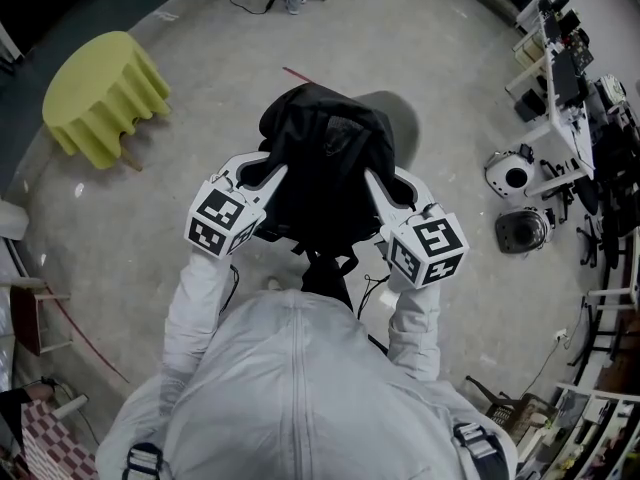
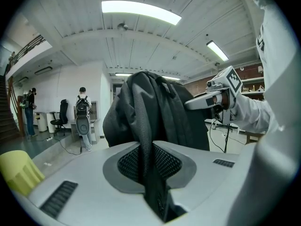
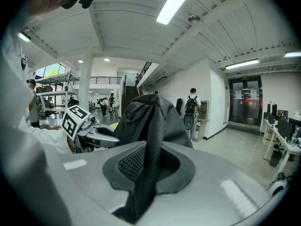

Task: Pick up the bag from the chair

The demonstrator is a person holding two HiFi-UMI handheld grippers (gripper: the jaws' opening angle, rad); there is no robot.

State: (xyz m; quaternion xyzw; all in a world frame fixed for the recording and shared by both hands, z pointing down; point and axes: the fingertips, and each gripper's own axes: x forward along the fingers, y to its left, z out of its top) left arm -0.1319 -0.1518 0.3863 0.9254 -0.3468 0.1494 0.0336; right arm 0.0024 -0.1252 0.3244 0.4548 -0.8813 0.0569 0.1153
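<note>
The black bag (image 1: 320,158) hangs in the air in front of the person, held from both sides. My left gripper (image 1: 272,174) is shut on a strap of the bag (image 2: 155,112), which runs down between its mesh pads (image 2: 129,164). My right gripper (image 1: 376,184) is shut on another strap on the bag's (image 3: 150,117) other side, with the strap pinched between its pads (image 3: 134,164). Each gripper shows in the other's view: the right gripper (image 2: 207,100) and the left gripper (image 3: 101,136). A grey rounded chair seat (image 1: 402,118) shows partly behind the bag.
A yellow-green draped table (image 1: 105,93) stands at the far left. Round floor devices (image 1: 515,173) (image 1: 522,230) and a cluttered desk (image 1: 570,78) line the right. People with backpacks (image 2: 82,117) stand far off in the hall. Bare concrete floor surrounds the chair.
</note>
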